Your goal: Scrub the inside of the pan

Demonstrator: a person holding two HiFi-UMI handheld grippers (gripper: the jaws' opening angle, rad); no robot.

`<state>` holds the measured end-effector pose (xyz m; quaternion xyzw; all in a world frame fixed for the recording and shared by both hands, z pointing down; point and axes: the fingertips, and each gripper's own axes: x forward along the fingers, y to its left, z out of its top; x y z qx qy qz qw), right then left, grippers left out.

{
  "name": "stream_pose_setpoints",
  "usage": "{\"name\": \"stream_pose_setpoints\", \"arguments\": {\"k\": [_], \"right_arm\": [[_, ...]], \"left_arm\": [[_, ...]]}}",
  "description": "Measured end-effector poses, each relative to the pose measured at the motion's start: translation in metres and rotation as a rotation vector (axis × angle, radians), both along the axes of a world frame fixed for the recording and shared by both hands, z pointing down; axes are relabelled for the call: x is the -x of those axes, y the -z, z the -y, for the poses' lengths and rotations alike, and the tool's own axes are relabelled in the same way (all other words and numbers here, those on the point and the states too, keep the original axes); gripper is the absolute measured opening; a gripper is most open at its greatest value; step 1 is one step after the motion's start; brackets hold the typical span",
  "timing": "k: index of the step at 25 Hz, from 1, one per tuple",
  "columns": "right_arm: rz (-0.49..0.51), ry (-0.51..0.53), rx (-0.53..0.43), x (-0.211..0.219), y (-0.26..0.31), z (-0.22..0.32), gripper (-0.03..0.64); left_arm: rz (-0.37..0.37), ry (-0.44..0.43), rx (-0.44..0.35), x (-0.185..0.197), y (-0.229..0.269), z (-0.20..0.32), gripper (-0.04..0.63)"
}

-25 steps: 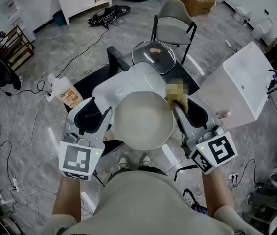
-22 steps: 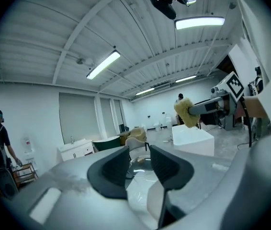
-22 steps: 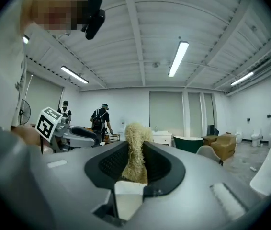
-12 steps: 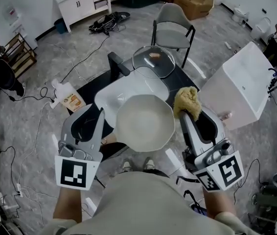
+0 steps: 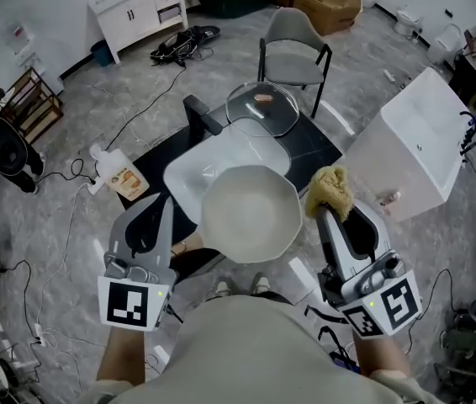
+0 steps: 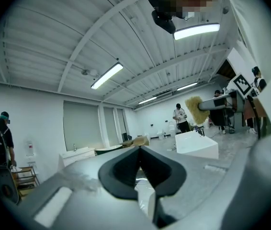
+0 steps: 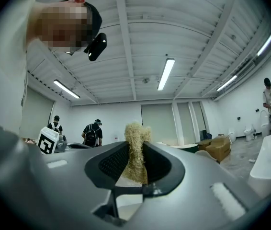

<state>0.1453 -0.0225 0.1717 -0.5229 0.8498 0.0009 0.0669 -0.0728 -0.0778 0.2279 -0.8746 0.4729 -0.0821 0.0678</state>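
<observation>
The pan (image 5: 251,213), round with a pale cream inside, sits over the near edge of a white basin (image 5: 221,154), between my two grippers. My left gripper (image 5: 166,204) is just off the pan's left rim, apart from it. Its jaws are shut with nothing between them, and in the left gripper view the gripper (image 6: 140,150) points up at the ceiling. My right gripper (image 5: 332,209) is by the pan's right rim, shut on a yellow fibrous scrubber (image 5: 329,190). The scrubber (image 7: 136,135) sticks up between the right gripper's (image 7: 135,162) jaws, clear of the pan.
The basin lies on a black table (image 5: 318,150) with a glass lid (image 5: 261,108) at its far side. A grey chair (image 5: 293,53) stands behind, a white tub (image 5: 415,141) at the right, and a detergent bottle (image 5: 116,171) and cables on the floor at the left. People stand farther back.
The left gripper's jaws have gone from open to shut on nothing. The right gripper has drawn the scrubber back from the pan's far right rim. Both grippers have pulled towards me.
</observation>
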Motion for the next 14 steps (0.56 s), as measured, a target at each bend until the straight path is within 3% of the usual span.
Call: {"name": "stream_pose_setpoints", "arguments": {"k": [14], "right_arm": [[-0.007, -0.005, 0.045, 0.003, -0.022, 0.005, 0.095]], "left_arm": [[0.012, 0.019, 0.041, 0.008, -0.016, -0.008, 0.003]]}}
